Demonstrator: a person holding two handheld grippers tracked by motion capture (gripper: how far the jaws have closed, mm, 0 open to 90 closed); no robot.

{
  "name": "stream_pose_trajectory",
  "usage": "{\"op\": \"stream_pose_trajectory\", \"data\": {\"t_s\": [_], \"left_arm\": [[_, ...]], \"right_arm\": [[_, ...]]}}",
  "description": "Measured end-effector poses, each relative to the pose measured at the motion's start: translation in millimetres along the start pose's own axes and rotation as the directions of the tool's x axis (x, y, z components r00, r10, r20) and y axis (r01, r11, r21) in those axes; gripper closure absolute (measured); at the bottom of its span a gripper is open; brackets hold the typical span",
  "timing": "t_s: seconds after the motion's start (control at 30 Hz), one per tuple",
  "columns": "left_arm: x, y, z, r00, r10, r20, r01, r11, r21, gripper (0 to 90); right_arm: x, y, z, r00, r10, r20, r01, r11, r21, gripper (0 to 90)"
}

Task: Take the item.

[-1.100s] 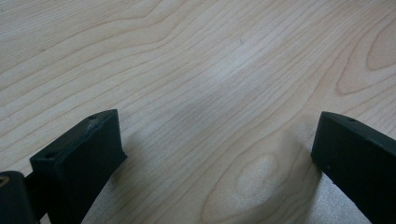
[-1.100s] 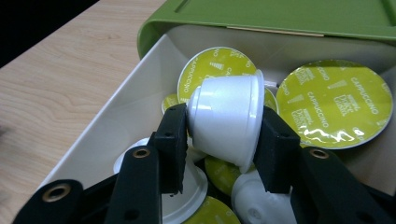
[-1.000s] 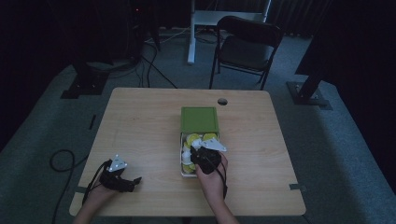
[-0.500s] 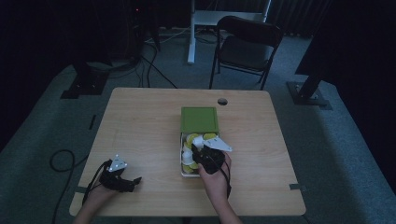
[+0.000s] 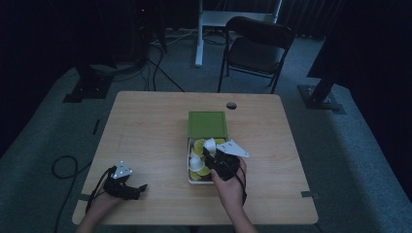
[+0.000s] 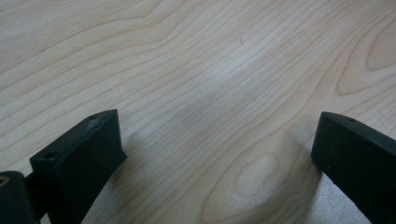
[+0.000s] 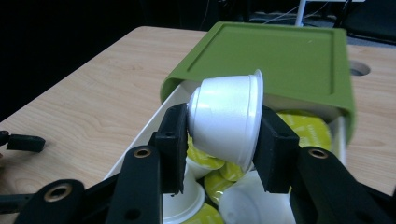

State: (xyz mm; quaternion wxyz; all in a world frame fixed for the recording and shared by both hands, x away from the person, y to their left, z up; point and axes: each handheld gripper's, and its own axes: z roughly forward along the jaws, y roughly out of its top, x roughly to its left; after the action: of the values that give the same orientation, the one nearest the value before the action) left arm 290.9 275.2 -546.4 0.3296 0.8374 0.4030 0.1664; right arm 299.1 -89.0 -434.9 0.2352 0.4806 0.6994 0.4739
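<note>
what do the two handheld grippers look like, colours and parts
Both are black. The left gripper has blocky matte jaws, a black trailing cable and a grey three-cornered plate on top. The right gripper has flat black pads, round brass-ringed pivot holes, and the same plate.

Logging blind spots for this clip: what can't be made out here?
- Box far half, high view: green lid covers it.
- Capsule count, right gripper view: held white capsule and right tongs block the pile.
- Capsule print, high view: too small.
- Left tongs body, left gripper view: cut off by the edge.
</note>
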Motion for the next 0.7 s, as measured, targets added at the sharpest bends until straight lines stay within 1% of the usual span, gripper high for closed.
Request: {"op": "stream_pose_trajectory", "data": {"t_s": [0.1,0.2,0.27,0.3,0.57,0.63,0.67,0.7], "left_arm": [[0.0,0.0,0.0,1.0,0.0,0.0,0.0,1.0,0.0,2.0],[0.0,0.0,0.0,1.0,0.0,0.0,0.0,1.0,0.0,2.0],[0.0,0.0,0.0,1.0,0.0,0.0,0.0,1.0,0.0,2.0],[0.0,0.0,0.0,1.0,0.0,0.0,0.0,1.0,0.0,2.0],[0.0,0.0,0.0,1.0,-0.001,0.0,0.001,1.0,0.0,2.0],[0.0,0.0,0.0,1.0,-0.001,0.0,0.001,1.0,0.0,2.0],[0.0,0.0,0.0,1.0,-0.001,0.0,0.001,1.0,0.0,2.0],[0.0,0.0,0.0,1.0,-0.001,0.0,0.001,1.0,0.0,2.0]], "right_arm": [[-1.8,0.7,-1.4,1.0,-0.001,0.0,0.001,1.0,-0.005,58.7],[-9.5,3.4,-7.3,0.9999,0.006,0.01,-0.006,1.0,-0.015,58.7],[-10.8,3.8,-8.1,0.9999,0.009,0.011,-0.009,1.0,-0.016,58.7],[-15.9,4.6,-10.7,0.9997,0.015,0.017,-0.015,1.0,-0.02,58.6],[-25.6,6.5,-17.1,0.9992,0.021,0.034,-0.02,0.999,-0.032,58.7],[-30.9,6.6,-20.1,0.9988,0.025,0.043,-0.023,0.999,-0.035,58.7],[-30.9,6.6,-20.1,0.9988,0.025,0.043,-0.023,0.999,-0.035,58.7],[-35.3,6.1,-22.0,0.9982,0.025,0.054,-0.023,0.999,-0.036,58.7]]}}
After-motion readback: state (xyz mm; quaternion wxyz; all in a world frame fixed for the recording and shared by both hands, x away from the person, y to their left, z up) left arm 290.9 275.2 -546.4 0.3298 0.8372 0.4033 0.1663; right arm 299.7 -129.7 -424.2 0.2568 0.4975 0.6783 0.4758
